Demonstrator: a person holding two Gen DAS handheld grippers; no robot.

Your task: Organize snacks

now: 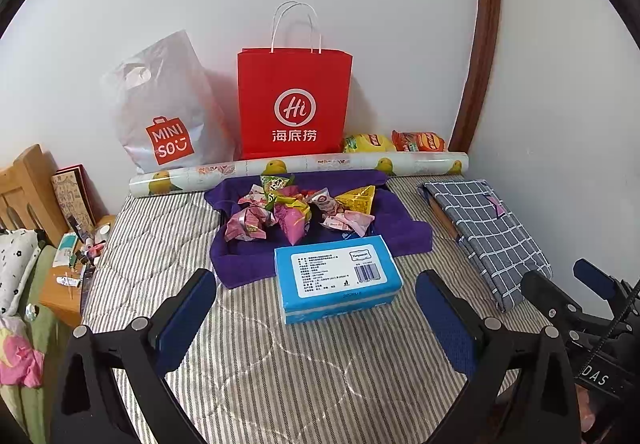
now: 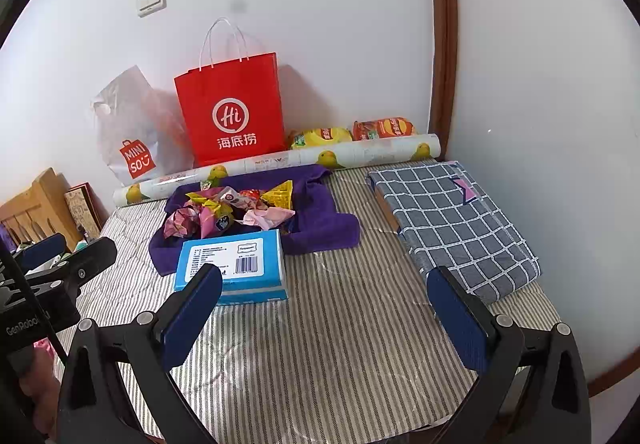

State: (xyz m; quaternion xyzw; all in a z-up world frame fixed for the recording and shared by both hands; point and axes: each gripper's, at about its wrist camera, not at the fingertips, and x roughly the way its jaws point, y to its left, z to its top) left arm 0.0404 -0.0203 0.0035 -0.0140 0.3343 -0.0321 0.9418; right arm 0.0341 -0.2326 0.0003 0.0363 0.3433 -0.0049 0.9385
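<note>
Blue-padded fingers of the left gripper [image 1: 316, 318] are seen spread wide over the striped mattress [image 1: 280, 372], with nothing held between them. The right gripper [image 2: 324, 318] is likewise spread wide and empty above the same striped surface.

A broad strip of bare mattress is left open between both grippers and the blue tissue box [image 1: 338, 280], which lies just ahead of the left gripper. Directly behind the box, touching or nearly touching it, a purple towel [image 1: 248, 264] is spread, and the pile of wrapped snacks [image 1: 300, 209] is heaped on its middle. A yellow triangular packet [image 1: 360, 197] sits at the pile's right edge.

Behind the towel, a roll of fruit-printed paper [image 1: 304, 167] is laid across the mattress near the wall. A red paper bag [image 1: 294, 103] stands upright behind it against the wall, with a white MINISO plastic bag [image 1: 168, 111] leaning to its left. A yellow chip bag [image 1: 366, 143] and an orange chip bag [image 1: 418, 141] lie behind the roll, right of the red bag.

Along the right side, a folded checked cloth [image 2: 452, 228] runs near the wall, well apart from the towel, with open mattress between them.

Only in the left wrist view is a cluttered wooden bedside stand [image 1: 60, 284] shown beyond the mattress's left edge, along with the right gripper's body at the right border. In the right wrist view, the mattress's near right corner [image 2: 560, 318] is shown, and the left gripper's body enters at the left border.
</note>
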